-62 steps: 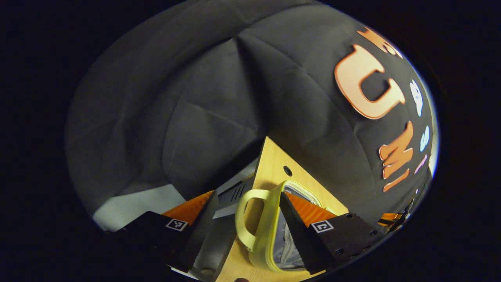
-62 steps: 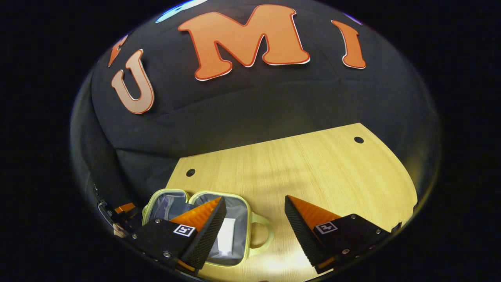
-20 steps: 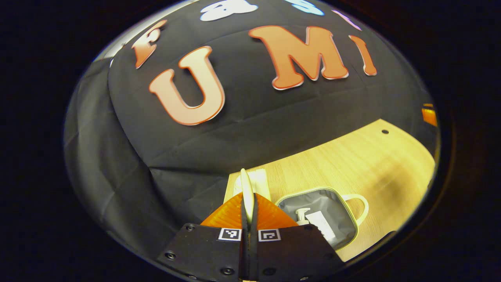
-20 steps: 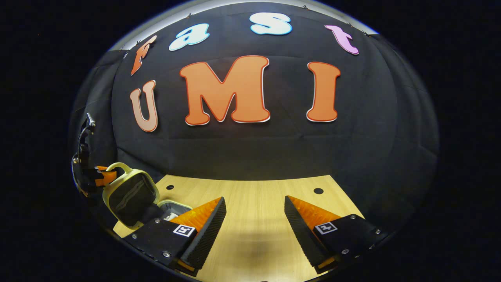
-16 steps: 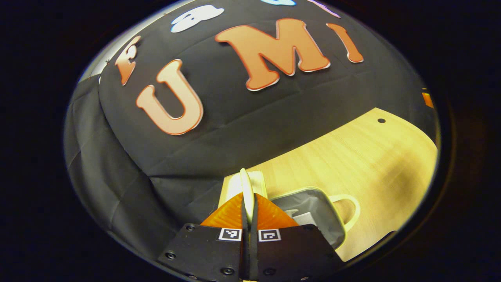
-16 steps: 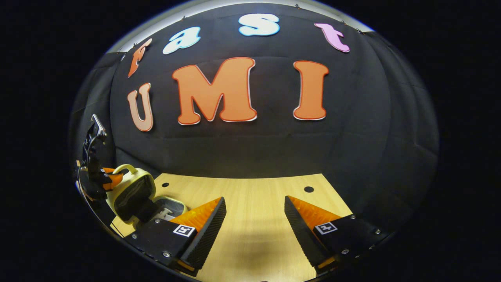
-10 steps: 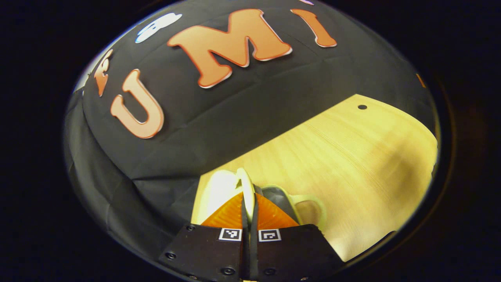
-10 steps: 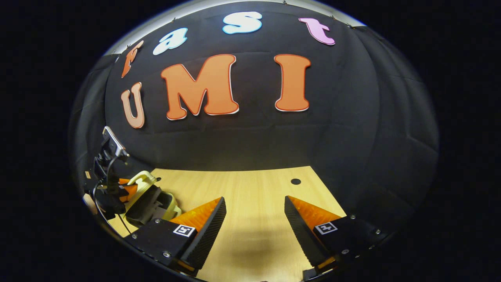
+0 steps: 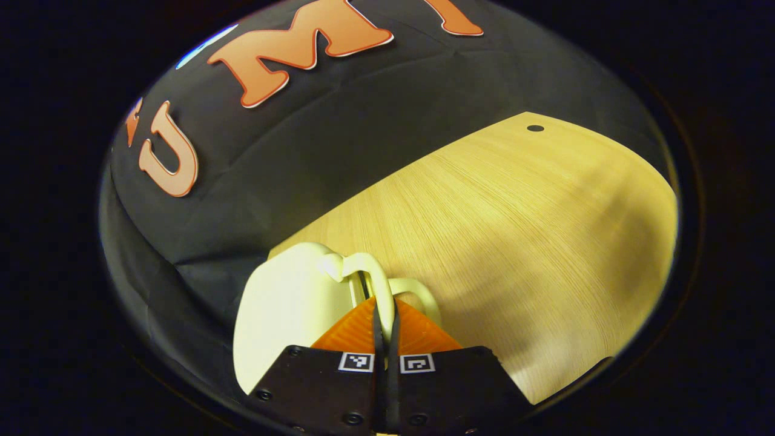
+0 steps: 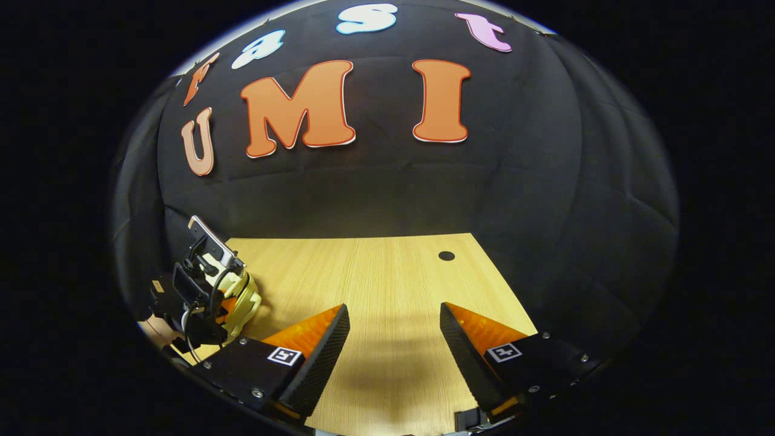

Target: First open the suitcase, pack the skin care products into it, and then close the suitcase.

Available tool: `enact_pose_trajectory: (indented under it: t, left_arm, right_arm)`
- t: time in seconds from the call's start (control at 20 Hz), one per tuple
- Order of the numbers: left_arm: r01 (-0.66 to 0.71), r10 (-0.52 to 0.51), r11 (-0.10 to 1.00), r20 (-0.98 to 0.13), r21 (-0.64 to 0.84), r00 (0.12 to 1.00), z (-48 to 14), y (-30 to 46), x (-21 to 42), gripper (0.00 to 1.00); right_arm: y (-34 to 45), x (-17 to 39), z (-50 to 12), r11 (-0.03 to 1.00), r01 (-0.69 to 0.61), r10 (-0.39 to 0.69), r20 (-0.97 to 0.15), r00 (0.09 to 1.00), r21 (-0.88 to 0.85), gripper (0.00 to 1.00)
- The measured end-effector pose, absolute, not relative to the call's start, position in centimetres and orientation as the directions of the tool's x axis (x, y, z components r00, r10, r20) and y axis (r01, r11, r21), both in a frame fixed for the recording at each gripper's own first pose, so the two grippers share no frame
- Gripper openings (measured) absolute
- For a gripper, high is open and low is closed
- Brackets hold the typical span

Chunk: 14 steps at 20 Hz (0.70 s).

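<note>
The suitcase (image 9: pixel 284 315), a small pale yellow hard case, lies flat on the wooden table (image 9: pixel 514 242) with its two halves folded together and both carry handles (image 9: pixel 369 275) lined up at one edge. In the left gripper view it sits at the table's near corner, just beside the black cloth wall (image 9: pixel 339 121), its smooth shell facing up. No brand, label or writing can be made out on the shell; the surface looks plain.

The left gripper (image 9: pixel 385 309) has its two fingers pressed together with one handle loop pinched between them, the loop rising just beyond the fingertips. The second handle shows right behind it, toward the open tabletop. Small square black-and-white code markers sit on the gripper's body near the fingers; they carry no readable text.

In the right gripper view the suitcase (image 10: pixel 242 300) appears at the far left, with the left gripper (image 10: pixel 223 310) and its cabling against it, and part of a hand (image 10: pixel 158 330) at the edge. The right gripper (image 10: pixel 393 324) hangs over the bare table (image 10: pixel 375 272), well apart from the suitcase, its fingers spread wide with nothing between them. A round dark hole (image 10: pixel 446 255) marks the tabletop beyond it, near the wall (image 10: pixel 387 194).
</note>
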<state>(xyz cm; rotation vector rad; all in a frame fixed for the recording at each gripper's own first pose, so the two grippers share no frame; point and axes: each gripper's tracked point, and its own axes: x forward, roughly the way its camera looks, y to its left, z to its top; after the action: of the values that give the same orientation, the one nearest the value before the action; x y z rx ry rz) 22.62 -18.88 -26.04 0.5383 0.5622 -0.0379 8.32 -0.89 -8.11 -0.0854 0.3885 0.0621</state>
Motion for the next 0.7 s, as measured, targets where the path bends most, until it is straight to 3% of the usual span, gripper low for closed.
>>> enact_pose_trajectory:
  t: [0.2,0.25,0.35,0.45,0.6,0.7]
  left_arm:
    - [0.182,0.124,0.842,-0.510,0.508,0.851,-26.8,-20.0,21.9,0.04]
    - [0.198,0.100,0.856,-0.528,0.478,0.843,-27.3,-20.2,21.9,0.06]
    - [0.207,0.061,0.893,-0.565,0.399,0.823,-27.7,-20.9,21.6,0.21]
    - [0.206,0.023,0.918,-0.564,0.338,0.825,-27.2,-21.4,21.2,0.20]
    - [0.200,-0.029,0.940,-0.518,0.278,0.855,-25.1,-22.1,21.1,1.00]
    - [0.185,-0.062,0.955,-0.452,0.233,0.890,-21.8,-22.3,20.7,0.99]
  right_arm:
    - [0.2,8.8,-9.4,0.993,-0.104,0.072,-0.396,0.915,-0.060,0.96]
    - [0.5,8.9,-9.6,0.992,-0.110,0.077,-0.399,0.914,-0.060,0.96]
    - [1.0,9.2,-9.8,0.991,-0.114,0.079,-0.395,0.915,-0.066,0.96]
    - [1.6,9.3,-10.0,0.991,-0.119,0.084,-0.393,0.916,-0.065,0.96]
    - [2.9,9.4,-9.8,0.991,-0.117,0.085,-0.387,0.918,-0.061,0.96]
    - [4.1,9.4,-9.1,0.992,-0.115,0.085,-0.371,0.925,-0.058,0.96]
